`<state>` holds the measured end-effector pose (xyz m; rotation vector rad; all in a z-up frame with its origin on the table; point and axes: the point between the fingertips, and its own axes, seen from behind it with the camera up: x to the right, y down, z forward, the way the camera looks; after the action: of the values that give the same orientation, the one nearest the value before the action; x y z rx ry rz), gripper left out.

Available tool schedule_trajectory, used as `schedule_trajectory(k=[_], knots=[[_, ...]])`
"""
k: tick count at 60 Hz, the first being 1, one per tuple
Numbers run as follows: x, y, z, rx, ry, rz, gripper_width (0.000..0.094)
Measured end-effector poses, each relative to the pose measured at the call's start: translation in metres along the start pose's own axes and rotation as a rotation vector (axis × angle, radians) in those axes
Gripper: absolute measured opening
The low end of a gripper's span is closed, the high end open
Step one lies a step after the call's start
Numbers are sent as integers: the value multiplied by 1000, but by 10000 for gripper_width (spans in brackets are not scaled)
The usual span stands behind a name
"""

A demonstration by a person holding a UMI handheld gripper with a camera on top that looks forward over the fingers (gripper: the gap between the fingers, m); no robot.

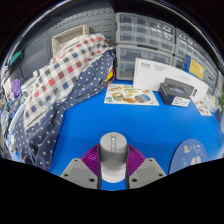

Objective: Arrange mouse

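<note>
Mouse (113, 150), grey and rounded, sits right between the fingers of your tongs (113, 172), at the near edge of the blue tabletop (100, 115). Both purple pads (92, 160) lie close against its sides, so your tongs look clenched on it, though you cannot make out whether its underside rests on the tabletop or hangs just above it.

Starting at the left edge of the tabletop, you have a heap of clothing: a plaid shirt (55, 80) in red, white and dark checks lies over a blue fabric with white dots (85, 90), and the heap spills toward the middle of the tabletop and down toward the near left corner.

Past the heap, toward the far edge, a flat printed card or packet (131, 96) with pictures on it lies on the blue surface. Just to its right stands a small dark box-like device (175, 92), and behind both lies a white carton (165, 72) with print on its side.

Behind the tabletop, a rack of clear plastic drawers (150, 35) fills the wall.

At the near right corner, a white label with a blue logo (193, 154) lies on the tabletop, well apart from the mouse.
</note>
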<state>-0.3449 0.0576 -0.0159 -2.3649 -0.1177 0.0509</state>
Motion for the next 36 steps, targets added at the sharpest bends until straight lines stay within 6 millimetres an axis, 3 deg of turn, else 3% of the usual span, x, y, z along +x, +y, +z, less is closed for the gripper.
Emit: schedule_trajectory(k=[6,9,14,23,27,31,36], knots=[[3,-7,-5,-20,-38,-42,325],[7,-25,-17,13,-52,-68,325],[24,-69,-53,109,-65,-86,327],[89,-152,-135,296,-22,-83,327],[120,-175,-168,366,-5,-68,327],[156,-180,-192,394,17,-55,327],[197,-169,-201,395,43,-23,326]])
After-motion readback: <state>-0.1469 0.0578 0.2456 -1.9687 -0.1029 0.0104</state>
